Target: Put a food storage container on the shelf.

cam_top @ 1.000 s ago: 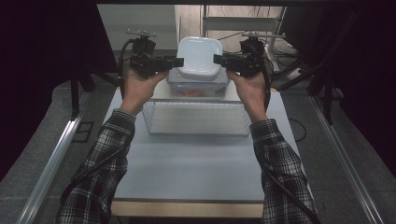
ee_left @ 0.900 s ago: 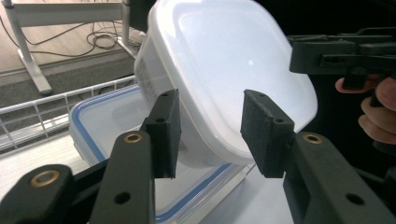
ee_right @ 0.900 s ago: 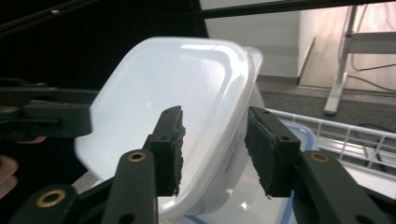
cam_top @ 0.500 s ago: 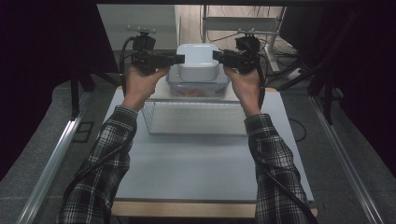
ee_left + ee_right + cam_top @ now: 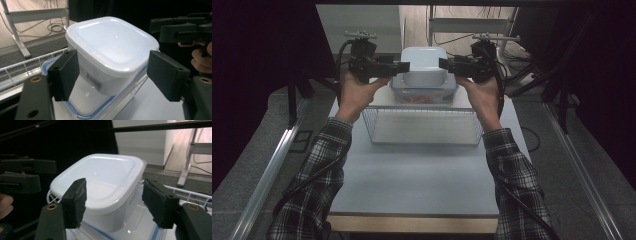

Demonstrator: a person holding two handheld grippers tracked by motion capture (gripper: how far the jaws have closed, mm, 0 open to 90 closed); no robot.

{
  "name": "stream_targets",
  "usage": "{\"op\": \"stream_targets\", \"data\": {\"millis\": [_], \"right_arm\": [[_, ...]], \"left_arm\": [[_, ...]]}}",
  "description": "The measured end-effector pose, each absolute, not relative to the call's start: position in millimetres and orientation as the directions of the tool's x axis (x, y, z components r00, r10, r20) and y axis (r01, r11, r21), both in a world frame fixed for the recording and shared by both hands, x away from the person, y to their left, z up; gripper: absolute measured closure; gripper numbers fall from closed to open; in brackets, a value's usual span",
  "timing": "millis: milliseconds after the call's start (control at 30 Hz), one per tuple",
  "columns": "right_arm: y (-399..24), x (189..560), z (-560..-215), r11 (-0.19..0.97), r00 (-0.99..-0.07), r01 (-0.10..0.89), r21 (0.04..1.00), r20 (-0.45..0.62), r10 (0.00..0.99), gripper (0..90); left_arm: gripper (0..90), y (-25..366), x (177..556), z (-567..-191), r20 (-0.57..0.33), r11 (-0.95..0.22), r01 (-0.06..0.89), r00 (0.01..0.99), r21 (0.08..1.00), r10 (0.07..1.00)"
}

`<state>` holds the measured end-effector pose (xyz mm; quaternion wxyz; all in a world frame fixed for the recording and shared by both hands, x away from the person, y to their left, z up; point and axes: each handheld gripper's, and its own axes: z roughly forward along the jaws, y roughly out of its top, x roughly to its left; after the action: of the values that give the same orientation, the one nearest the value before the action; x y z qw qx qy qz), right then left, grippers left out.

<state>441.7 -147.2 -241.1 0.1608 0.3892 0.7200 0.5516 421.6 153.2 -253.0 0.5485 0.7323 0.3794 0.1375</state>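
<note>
White tub [image 5: 424, 65] sits stacked on blue-rimmed container [image 5: 424, 95] at bench's [image 5: 412, 170] far end. Left gripper [image 5: 401, 66] & right gripper [image 5: 447, 65] fingers just opened, flanking tub, not pressing. Release step; next, likely back both hands away w/o nudging it.

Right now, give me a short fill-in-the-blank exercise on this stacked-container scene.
1. The white lidded plastic tub sits on top of a clear container with a ____ rim.
2. Both containers stand behind the white ____ basket.
3. The left tool has just been opening; its pads stand ____ the tub.

Missing: blue; wire; apart from
</note>
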Motion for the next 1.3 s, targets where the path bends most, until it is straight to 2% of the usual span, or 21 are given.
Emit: {"op": "stream_targets", "data": {"millis": [533,1300], "right_arm": [[-153,427,-261,0.137,-0.707,0.377,0.916,0.189,0.682,21.3],[-158,404,-289,0.213,-0.75,0.36,0.908,0.146,0.645,11.4]], "left_arm": [[7.8,156,398,-280,-0.134,-0.195,0.351,0.726,0.916,0.675],[3.9,159,375,-317,-0.131,-0.205,0.339,0.749,0.918,0.65]]}}
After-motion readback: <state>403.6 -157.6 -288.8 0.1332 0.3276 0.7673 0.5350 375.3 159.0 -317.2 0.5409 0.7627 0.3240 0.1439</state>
